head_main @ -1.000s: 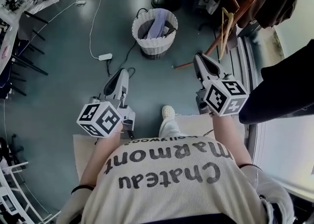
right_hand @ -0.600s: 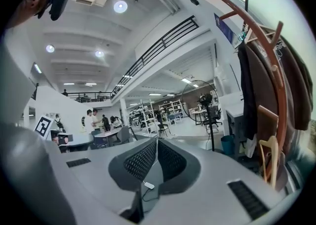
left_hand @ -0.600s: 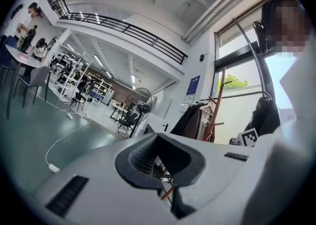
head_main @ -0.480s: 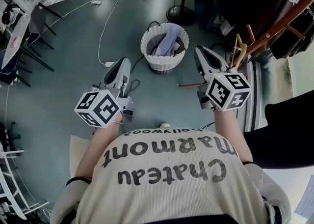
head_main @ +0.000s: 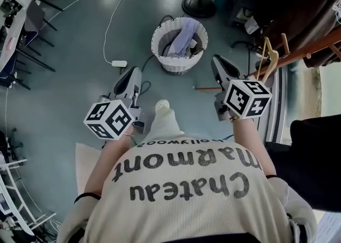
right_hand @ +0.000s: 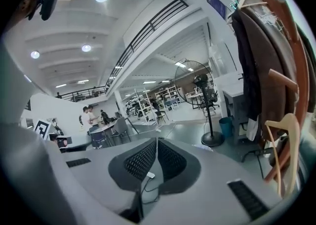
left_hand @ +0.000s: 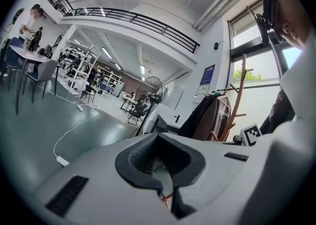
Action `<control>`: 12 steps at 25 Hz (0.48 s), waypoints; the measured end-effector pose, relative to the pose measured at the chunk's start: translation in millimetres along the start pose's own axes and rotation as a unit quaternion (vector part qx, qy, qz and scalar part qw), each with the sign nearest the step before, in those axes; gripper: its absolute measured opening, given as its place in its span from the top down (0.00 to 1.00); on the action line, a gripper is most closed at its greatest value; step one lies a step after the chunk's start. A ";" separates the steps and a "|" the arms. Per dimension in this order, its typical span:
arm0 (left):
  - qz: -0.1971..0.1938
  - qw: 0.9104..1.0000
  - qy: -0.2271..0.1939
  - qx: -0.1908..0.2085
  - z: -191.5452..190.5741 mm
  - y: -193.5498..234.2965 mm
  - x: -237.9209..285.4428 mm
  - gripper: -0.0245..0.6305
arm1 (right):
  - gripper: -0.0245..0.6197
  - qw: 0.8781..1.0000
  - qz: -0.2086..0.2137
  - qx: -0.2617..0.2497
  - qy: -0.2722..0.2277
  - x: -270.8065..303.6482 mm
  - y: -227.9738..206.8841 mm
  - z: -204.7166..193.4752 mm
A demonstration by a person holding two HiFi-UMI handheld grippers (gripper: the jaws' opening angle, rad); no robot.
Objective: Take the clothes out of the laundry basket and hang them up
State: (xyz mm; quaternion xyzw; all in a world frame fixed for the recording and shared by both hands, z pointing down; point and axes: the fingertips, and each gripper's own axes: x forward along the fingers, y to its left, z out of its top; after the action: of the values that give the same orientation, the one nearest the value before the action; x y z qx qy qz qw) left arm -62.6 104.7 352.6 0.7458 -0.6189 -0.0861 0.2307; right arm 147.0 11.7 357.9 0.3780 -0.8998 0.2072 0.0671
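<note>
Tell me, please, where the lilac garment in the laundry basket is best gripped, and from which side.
Probably grip the lilac garment at its raised fold, coming from straight above. It lies on top of the pile, and the wall of the wicker basket rings it, so a sideways approach looks blocked.

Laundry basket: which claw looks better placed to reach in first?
Probably the right claw: its tip sits nearer the laundry basket than that of the left claw. Both are shut and empty.
</note>
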 end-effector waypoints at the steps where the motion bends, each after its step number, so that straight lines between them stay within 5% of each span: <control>1: 0.002 1.000 0.001 0.000 2.0 6.5 9.4 0.95 | 0.91 1.000 -0.003 0.002 0.001 9.0 -5.2 1.6; 12: -0.028 0.999 0.027 -0.001 39.6 62.6 139.8 0.95 | 0.91 0.999 -0.029 0.017 0.026 117.0 -54.4 25.4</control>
State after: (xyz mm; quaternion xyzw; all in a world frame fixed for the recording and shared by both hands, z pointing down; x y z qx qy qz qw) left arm -103.7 -47.2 368.1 0.7649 -0.5911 -0.0731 0.2456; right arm 103.9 -109.7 384.9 0.3996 -0.8828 0.2299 0.0900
